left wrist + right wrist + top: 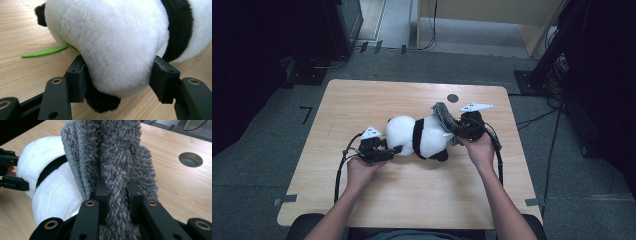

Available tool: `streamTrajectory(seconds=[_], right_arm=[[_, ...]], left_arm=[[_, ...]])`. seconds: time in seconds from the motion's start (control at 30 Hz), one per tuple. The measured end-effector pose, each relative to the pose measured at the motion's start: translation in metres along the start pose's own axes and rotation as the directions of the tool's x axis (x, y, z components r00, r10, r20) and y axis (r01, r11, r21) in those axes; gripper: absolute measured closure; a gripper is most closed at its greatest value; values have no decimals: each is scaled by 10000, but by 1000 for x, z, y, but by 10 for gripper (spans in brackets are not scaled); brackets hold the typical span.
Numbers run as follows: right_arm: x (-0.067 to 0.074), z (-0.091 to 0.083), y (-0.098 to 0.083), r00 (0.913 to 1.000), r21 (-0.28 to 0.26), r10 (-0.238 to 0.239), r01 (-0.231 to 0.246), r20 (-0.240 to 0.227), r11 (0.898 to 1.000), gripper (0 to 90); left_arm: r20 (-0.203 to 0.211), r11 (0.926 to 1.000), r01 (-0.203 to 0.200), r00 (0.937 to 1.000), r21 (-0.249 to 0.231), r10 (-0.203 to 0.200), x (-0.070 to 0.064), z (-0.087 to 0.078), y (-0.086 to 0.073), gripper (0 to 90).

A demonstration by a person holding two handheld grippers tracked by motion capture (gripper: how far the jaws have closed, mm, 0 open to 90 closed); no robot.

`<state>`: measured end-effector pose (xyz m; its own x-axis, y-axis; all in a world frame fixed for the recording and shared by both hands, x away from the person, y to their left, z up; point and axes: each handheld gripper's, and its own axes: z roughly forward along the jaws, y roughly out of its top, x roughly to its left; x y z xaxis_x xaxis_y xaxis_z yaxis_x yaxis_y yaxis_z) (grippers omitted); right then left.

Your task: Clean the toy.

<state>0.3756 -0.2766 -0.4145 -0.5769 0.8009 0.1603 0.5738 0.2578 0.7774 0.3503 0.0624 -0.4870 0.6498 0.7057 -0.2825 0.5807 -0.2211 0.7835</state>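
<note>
1. Left gripper [117, 75]: jaws clamped on the white end of the plush panda [418, 136], which lies between both grippers.
2. Right gripper [117, 192]: jaws pinching the grey fuzzy cloth [117, 157] narrowly, at the panda's other end.

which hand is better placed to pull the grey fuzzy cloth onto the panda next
Right. The right gripper is already shut on the grey cloth at one end of the panda, while the left gripper is busy clamping the other end, steadying it.
</note>
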Motion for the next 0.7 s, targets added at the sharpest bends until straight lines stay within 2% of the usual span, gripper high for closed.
streamTrajectory(seconds=[0.17, 0.4, 0.6, 0.7], right_arm=[[-1, 1, -11, 9999, -122, 116, -116, 9, 9999, 763], [-8, 3, -32, 9960, -65, 857, -859, -237, 9963, 764], [-8, 9, -47, 9947, 274, 1020, -1016, -132, 9944, 772], [-7, 15, -54, 9948, 720, 1023, -1018, -30, 9922, 773]], left_arm=[[23, 10000, 3, 10000, 0, -3, 0, 0, 0, 386], [29, 10000, -1, 10000, -9, 1, 0, 0, 0, 386], [55, 10000, 53, 10000, -12, -53, 1, 0, 0, 386], [66, 10000, 53, 10000, 22, -53, 1, 0, 0, 386]])
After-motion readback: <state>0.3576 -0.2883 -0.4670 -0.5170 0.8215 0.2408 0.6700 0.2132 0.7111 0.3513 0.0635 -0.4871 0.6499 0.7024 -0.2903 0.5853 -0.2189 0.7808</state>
